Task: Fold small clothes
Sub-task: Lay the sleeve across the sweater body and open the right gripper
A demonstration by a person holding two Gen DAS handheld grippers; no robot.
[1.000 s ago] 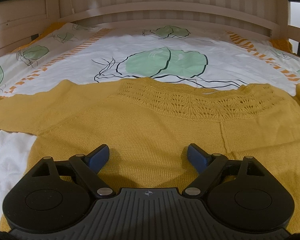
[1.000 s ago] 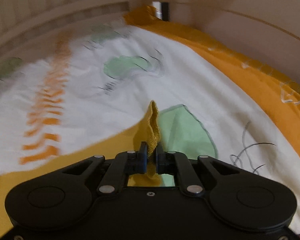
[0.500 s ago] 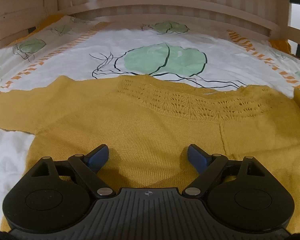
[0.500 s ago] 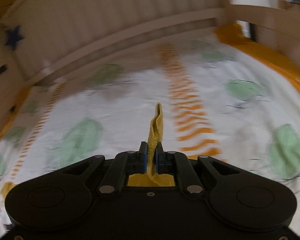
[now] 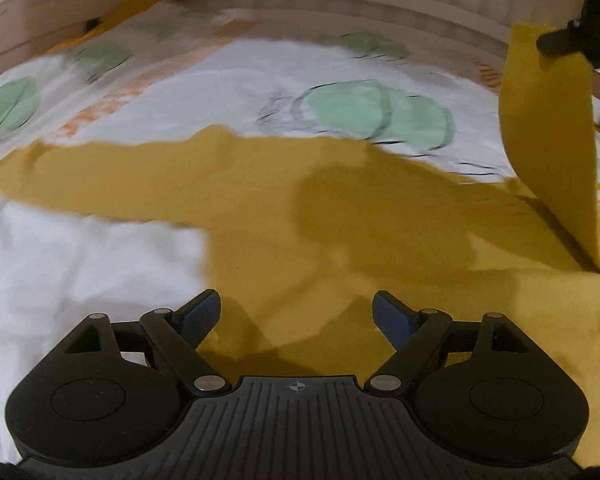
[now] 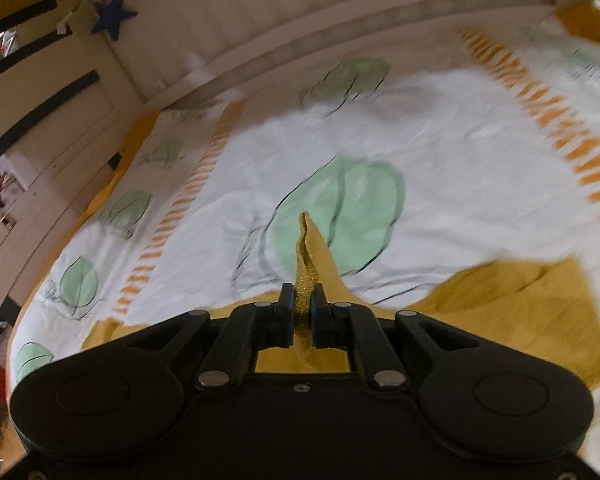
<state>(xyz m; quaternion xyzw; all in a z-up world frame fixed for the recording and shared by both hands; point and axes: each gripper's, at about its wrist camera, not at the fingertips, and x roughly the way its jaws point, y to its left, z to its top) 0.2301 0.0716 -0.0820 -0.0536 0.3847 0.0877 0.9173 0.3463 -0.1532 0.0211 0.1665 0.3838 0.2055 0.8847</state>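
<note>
pinching yellow sweater (image 6: 305, 276) sleeve in right gripper (image 6: 300, 312) fingers, left gripper (image 5: 296, 312) fingers apart, no legible writing

A child's bedroom at home: a bed (image 6: 440, 152) with a leaf-print duvet, pale slatted wooden rails (image 6: 340, 36) around it, and a blue star (image 6: 114, 15) hanging on the frame.

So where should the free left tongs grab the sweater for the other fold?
Probably the end of the left sleeve. It lies flat, stretched out to the left on the bedspread, so the open left tongs can come from the left and pinch its edge, mirroring the right tongs on the right sleeve.
</note>
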